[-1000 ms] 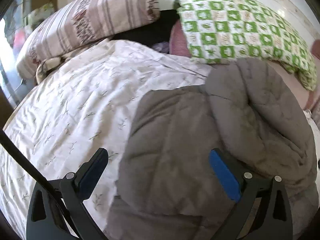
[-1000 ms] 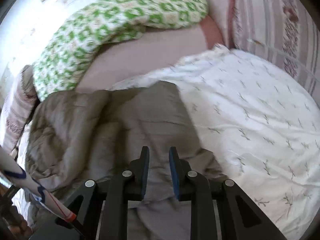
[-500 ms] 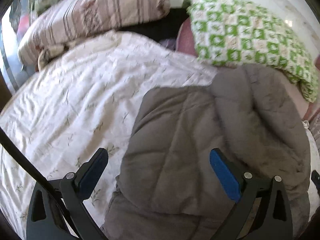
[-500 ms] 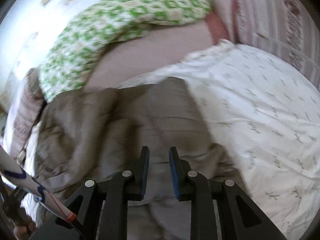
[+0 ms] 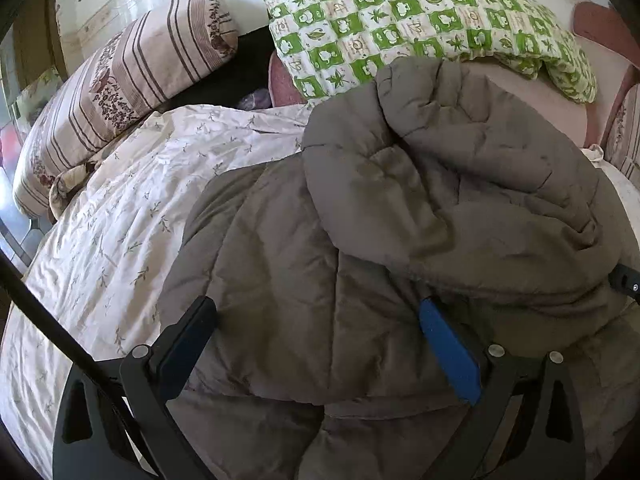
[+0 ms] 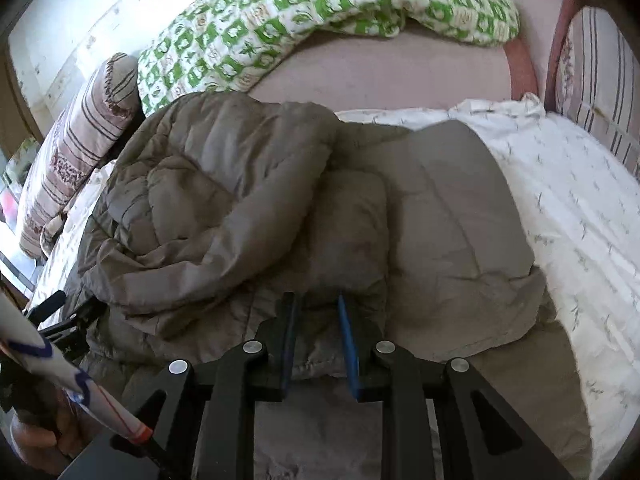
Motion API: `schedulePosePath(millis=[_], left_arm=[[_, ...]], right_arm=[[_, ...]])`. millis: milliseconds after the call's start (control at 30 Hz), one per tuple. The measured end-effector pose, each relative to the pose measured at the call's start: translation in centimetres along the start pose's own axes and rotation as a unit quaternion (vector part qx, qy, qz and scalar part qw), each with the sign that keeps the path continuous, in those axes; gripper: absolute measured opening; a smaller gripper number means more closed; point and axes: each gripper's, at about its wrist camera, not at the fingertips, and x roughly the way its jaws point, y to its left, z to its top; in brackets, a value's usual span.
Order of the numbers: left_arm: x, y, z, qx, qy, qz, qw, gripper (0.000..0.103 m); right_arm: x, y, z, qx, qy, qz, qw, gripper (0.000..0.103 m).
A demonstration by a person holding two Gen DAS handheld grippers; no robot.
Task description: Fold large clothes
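Grey quilted coat point(image 6: 256, 208) beneath both: right hand-held gripper point(image 6: 316, 300) pinches fold; left hand-held gripper point(image 5: 316, 312) spread.

- A bedroom in a home is shown.
- A bed is covered by a white sheet printed with small leaf sprigs point(image 5: 120, 216).
- A striped pink-and-brown pillow point(image 5: 132, 80) is propped at its edge.
- A green-and-white checked quilt point(image 5: 400, 20) is bunched against the pale wall point(image 6: 80, 20).

Rumpled grey-brown padded coat point(image 5: 360, 248) on bed
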Motion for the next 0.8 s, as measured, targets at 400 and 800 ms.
schedulePosePath(millis=[400,800], left_arm=[[0.4,-0.1,-0.4,0.002,-0.003,0.003,1.0000,0.101],[-0.4,-0.6,-0.3,0.012,-0.012,0.009,0.9998,0.101]], right_arm=[[0.3,0.5,-0.7,-0.016,-0.003,-0.015,1.000,0.025],[-0.6,0.9,-0.6,-0.022,-0.009,-0.020,1.000,0.029]])
